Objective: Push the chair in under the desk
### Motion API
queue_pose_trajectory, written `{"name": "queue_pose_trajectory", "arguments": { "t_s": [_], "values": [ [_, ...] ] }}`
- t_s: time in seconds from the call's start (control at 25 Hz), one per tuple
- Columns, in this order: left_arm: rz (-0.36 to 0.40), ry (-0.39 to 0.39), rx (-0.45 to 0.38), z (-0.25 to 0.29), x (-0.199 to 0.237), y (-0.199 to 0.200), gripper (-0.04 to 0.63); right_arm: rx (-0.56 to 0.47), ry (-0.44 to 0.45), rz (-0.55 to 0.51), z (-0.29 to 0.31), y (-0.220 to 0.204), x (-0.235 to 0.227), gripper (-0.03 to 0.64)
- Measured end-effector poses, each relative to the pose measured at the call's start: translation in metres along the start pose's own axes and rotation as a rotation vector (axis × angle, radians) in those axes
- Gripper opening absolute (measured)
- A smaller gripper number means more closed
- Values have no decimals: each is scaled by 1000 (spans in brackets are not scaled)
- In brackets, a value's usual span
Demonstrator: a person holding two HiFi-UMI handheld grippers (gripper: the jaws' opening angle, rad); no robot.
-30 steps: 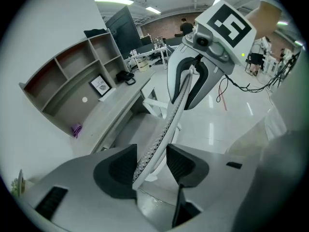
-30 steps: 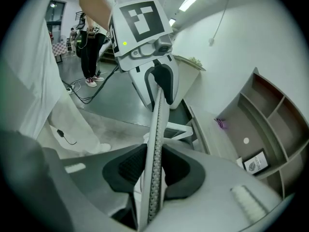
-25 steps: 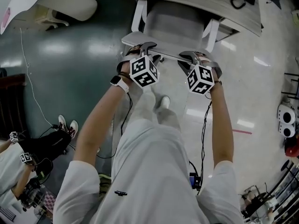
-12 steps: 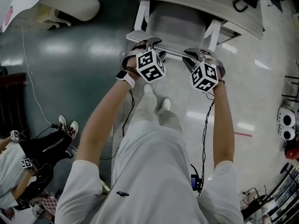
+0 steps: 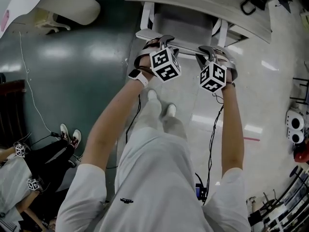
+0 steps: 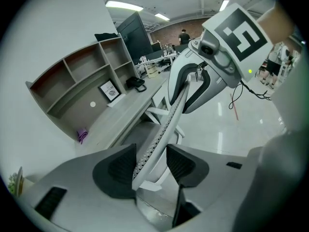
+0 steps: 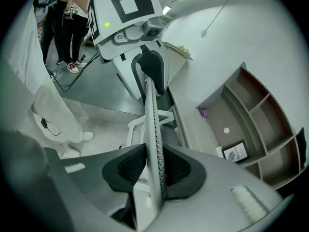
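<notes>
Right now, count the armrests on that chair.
2: left armrest and right armrest, one at each side of the chair, both poking out from under the desk edge. None looks hidden.

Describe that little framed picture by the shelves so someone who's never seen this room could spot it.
Find the long pale grey desk with the open brown shelf unit along its back. In the unit's bottom compartment stands a small black-framed picture, the only framed rectangle there, near a white dot and a purple scrap.
</notes>
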State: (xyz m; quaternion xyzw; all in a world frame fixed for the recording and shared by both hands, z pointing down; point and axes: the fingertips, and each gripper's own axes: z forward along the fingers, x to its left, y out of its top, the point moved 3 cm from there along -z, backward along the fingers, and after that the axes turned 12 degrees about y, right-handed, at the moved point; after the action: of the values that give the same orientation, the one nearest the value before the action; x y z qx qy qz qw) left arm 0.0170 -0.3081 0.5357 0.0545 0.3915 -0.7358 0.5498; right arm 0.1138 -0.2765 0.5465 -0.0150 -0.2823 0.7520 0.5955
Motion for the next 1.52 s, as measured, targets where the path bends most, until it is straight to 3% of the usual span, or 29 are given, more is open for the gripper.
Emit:
{"name": "queue_pose_trajectory", "arguments": {
  "t_s": [0.24, 0.44, 0.76, 0.96, 1.08, 1.2, 1.32, 1.52],
  "values": [
    [0, 13, -8, 33, 27, 17, 195, 24, -149, 39, 10, -5, -44, 140],
    [0, 16, -21, 60, 50, 34, 198, -73, -261, 174, -11, -5, -69, 164],
    [-7, 25, -38, 90, 84, 49, 199, -285, -302, 459, -59, 16, -65, 164],
    [-3, 64, -62, 105, 102, 55, 201, -385, -345, 543, -87, 29, -50, 164],
    [-23, 36, -58, 106, 102, 56, 207, -444, -368, 591, -104, 33, -39, 164],
    [-62, 4, -69, 104, 100, 54, 207, -496, -389, 619, -113, 38, -37, 164],
    [-126, 22, -118, 96, 99, 58, 209, -512, -399, 625, -119, 41, -34, 164],
    [-399, 66, -299, 41, 106, 65, 207, -571, -416, 671, -137, 46, -28, 164]
  ]
}}
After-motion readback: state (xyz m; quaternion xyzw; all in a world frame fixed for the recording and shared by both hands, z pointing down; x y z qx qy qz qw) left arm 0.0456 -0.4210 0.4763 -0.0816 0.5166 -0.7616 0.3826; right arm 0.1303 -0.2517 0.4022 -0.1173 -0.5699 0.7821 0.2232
